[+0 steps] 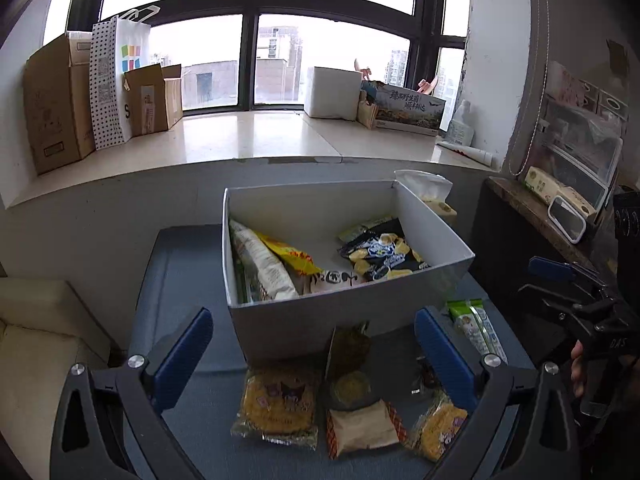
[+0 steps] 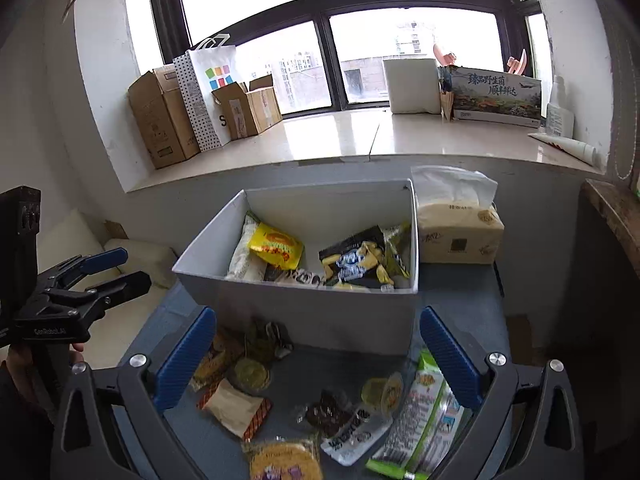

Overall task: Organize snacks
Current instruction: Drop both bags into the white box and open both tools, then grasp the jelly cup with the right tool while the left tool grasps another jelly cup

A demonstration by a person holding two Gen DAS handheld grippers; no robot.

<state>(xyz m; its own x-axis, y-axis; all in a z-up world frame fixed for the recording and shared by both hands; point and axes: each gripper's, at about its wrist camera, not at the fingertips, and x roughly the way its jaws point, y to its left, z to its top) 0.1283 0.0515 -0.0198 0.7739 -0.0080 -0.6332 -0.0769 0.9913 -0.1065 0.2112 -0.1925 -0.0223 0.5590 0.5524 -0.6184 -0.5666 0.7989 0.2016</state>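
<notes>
Before the white rectangular cardboard box [image 1: 320,320], loose snack packets [image 1: 362,428] remain on the grey counter [image 1: 180,280] — both tools, left tool [image 1: 312,364] and right tool [image 2: 316,360], open and empty; next, grip one packet.

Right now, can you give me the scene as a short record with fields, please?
container: white box, open top, on blue-grey table
inside box: yellow packet, black chip bag
outside box: round yellow snack, green packet
beside box: tissue pack
left gripper: open, empty
right gripper: open, empty
</notes>
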